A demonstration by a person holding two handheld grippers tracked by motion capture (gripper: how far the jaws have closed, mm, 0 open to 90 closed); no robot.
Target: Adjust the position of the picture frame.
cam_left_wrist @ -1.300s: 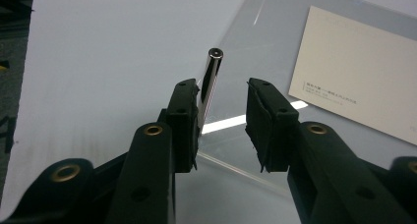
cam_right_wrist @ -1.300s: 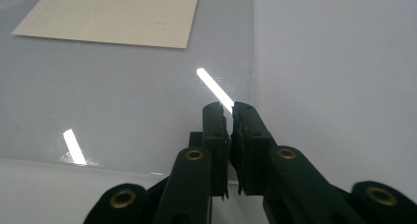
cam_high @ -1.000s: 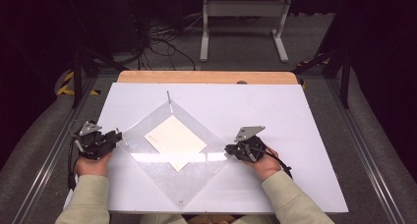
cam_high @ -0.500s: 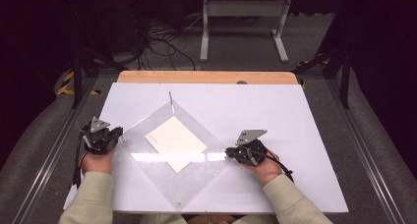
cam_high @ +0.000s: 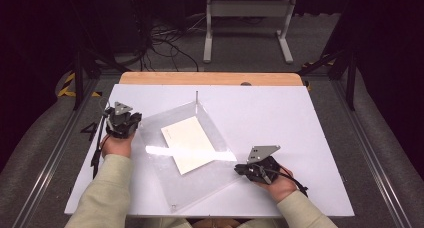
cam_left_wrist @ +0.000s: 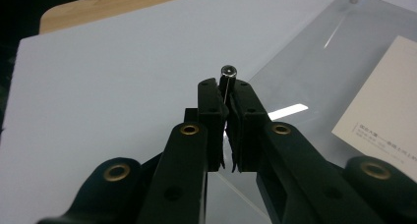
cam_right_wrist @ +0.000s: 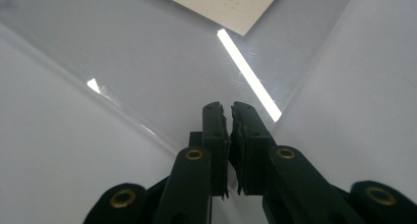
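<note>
left gripper view: sheet point(cam_left_wrist: 314, 71) edge pinched

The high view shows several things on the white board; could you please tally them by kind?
Clear plastic sheet: 1
Cream paper card on the sheet: 1
Upright metal pins at the sheet's corners: 2, far corner pin and one between the left gripper's jaws
Grippers: 2, with the right gripper
Total: 6

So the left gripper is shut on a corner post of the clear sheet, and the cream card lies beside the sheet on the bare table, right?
Not quite. The left gripper is shut on a corner post, but the high view shows the cream card lying within the clear sheet, not beside it.
</note>
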